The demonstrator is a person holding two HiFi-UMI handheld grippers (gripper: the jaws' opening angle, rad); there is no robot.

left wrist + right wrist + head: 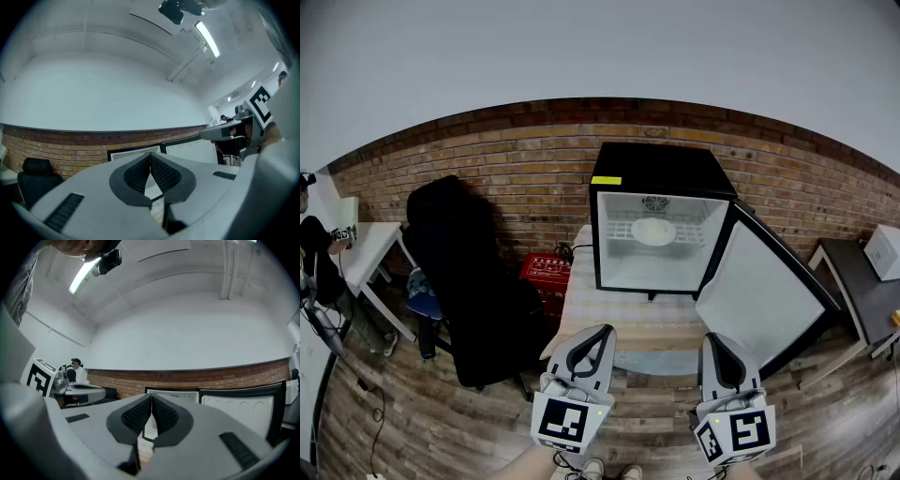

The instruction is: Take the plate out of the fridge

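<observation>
fridge (661,173) front open | door (759,292) swung right — black chair (461,258) at left

Office-like test room, red brick lower wall (516,169), wood-plank floor (422,412), black padded office chair (469,281), white tabletop (375,246) at the left, long ceiling strip light (207,40)

The fridge (661,169) is black outside, white inside; its plate (653,231) is white. The wall (516,173) at twelve o'clock is red-brown brick.
</observation>
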